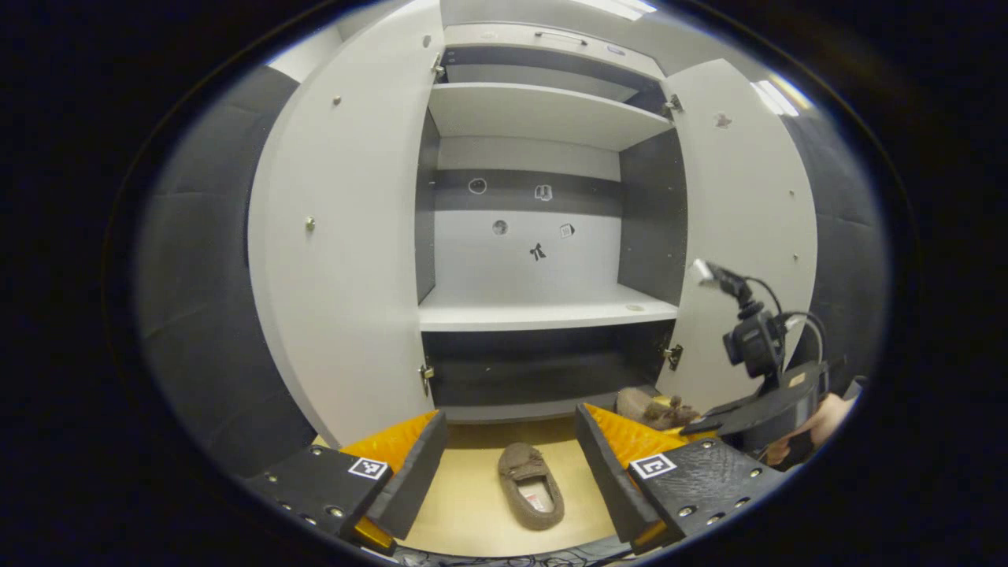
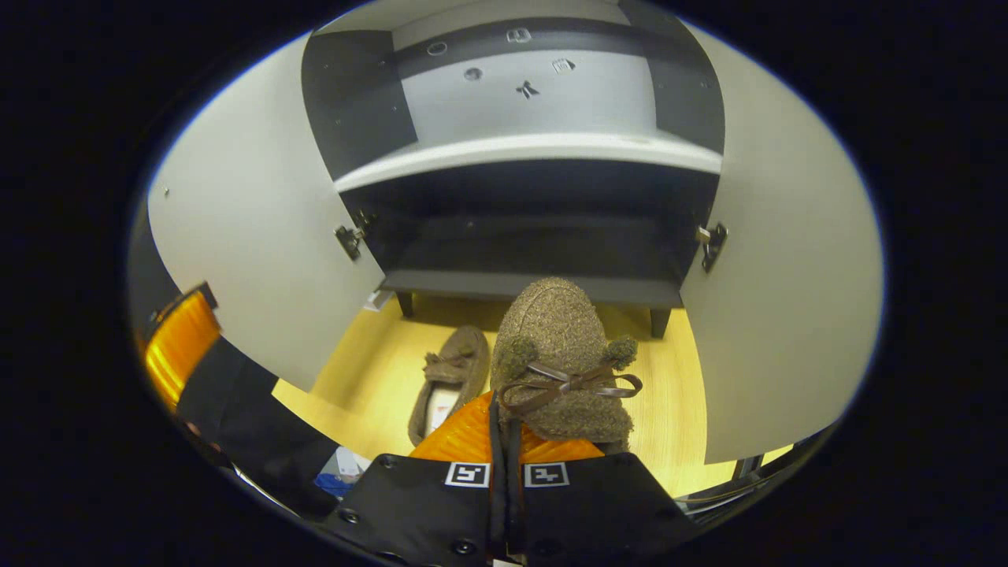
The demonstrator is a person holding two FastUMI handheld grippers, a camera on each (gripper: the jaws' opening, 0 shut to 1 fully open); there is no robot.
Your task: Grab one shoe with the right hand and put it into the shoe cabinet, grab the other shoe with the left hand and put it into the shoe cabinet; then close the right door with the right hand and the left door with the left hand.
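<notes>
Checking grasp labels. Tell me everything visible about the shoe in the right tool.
The held shoe is a brown, fuzzy, fabric-like slipper with a rounded toe, a thin brown ribbon bow across the top and a small pom-pom at each side of the bow. The right tool is shut on its heel end, orange fingers pressed close together. The toe points toward the open cabinet's dark bottom compartment. It is off the yellow floor. In the left gripper view it shows at the cabinet's lower right.

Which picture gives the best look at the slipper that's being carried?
The right gripper view: the held slipper sits centre frame, toe forward, bow visible, pinched in the right tool. The left gripper view shows it small, at the edge, partly behind that view's own tool finger.
</notes>
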